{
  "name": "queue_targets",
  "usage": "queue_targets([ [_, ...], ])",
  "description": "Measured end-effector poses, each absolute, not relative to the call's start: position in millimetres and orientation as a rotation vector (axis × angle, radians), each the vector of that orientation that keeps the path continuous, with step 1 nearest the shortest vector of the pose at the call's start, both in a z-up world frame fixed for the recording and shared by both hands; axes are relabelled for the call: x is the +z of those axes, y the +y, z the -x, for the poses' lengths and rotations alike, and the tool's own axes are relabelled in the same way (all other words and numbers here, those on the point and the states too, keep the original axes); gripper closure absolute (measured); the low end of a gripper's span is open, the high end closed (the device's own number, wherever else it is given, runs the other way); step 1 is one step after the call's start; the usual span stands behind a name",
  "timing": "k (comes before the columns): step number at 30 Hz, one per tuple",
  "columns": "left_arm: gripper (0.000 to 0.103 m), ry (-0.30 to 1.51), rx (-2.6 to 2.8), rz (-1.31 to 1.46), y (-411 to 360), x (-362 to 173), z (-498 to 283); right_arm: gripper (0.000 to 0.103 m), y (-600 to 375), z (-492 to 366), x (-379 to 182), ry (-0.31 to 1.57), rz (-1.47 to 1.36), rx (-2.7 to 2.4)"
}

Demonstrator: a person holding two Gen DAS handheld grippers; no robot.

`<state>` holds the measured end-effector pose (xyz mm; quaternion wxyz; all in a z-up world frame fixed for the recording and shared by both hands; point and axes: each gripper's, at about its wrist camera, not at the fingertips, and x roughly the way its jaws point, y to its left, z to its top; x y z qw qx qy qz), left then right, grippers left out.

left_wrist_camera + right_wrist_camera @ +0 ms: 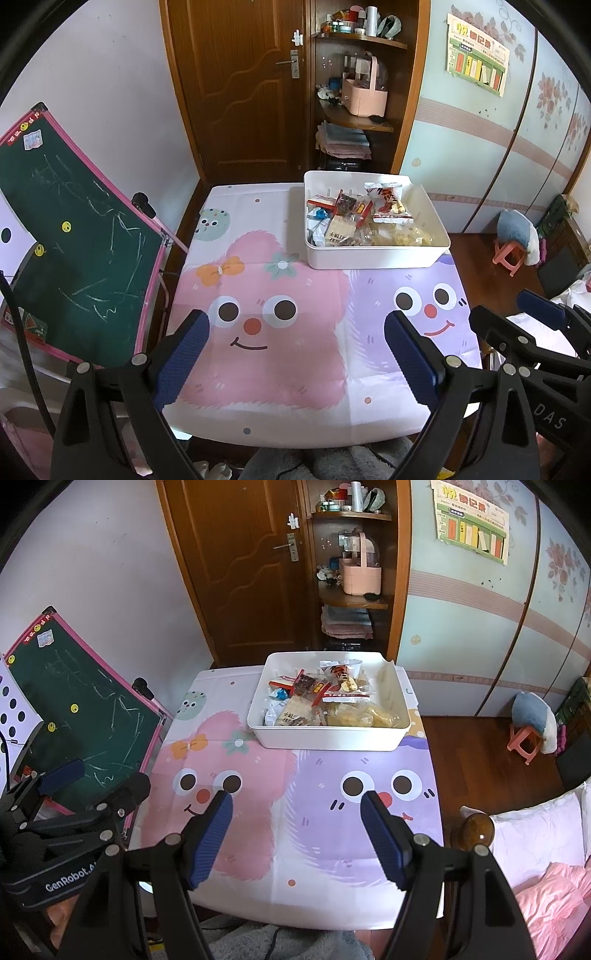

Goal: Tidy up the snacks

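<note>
Across the table [258, 413], straight ahead of both open, empty tongs, the white bin [328, 738] of snacks [317, 701] is sitting lengthwise away. Right tongs [295, 834] are looking nearer it than left tongs [295, 358].

snacks [317, 698] in bin [332, 738], on table [295, 867]

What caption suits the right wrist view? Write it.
Open right gripper hovers above cartoon tablecloth, facing white bin of snacks.
</note>
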<state>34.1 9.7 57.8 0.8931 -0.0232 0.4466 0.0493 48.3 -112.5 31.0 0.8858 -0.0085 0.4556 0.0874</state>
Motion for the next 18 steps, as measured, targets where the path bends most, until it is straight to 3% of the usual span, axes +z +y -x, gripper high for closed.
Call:
queue_targets([
  [18,0.008,0.936,0.100,0.050,14.3,53.0,-29.6,0.031,-109.2,-46.9,29.8,0.953,0.017,0.191],
])
